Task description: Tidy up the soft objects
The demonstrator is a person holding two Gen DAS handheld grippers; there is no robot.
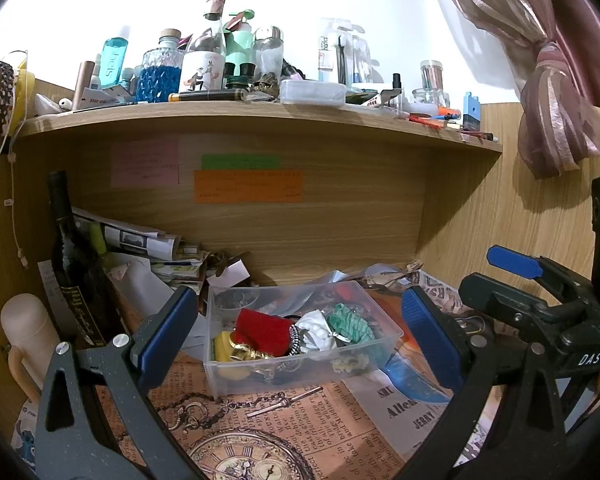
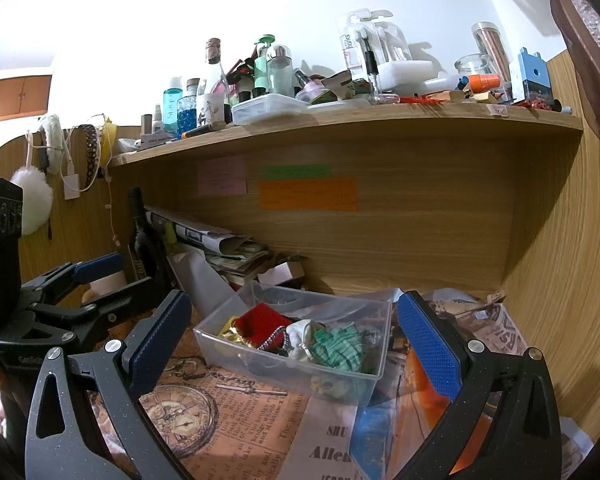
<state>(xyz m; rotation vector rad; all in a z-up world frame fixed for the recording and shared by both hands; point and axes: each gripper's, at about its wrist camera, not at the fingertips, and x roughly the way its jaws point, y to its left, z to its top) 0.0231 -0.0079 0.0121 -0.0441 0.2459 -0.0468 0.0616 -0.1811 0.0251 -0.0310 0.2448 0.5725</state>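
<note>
A clear plastic box [image 1: 228,376] sits on the paper-covered desk under the shelf; it also shows in the right wrist view [image 2: 236,350]. It holds soft items: a red velvet piece [image 1: 262,326] [image 2: 260,320], a white scrunchie [image 1: 318,332] [image 2: 300,338], a green checked scrunchie [image 1: 350,322] [image 2: 340,344] and a yellow item [image 1: 223,346]. My left gripper [image 1: 300,344] is open and empty, jaws either side of the box, just in front. My right gripper [image 2: 296,340] is open and empty, also framing the box. The right gripper shows in the left wrist view [image 1: 516,280].
A dark wine bottle [image 1: 76,272] and a cream mug [image 1: 28,344] stand at the left. Stacked papers [image 1: 156,248] lie at the back. A cluttered wooden shelf [image 1: 260,114] hangs overhead. A blue comb [image 1: 408,380] lies right of the box. A wood wall [image 2: 560,280] closes the right.
</note>
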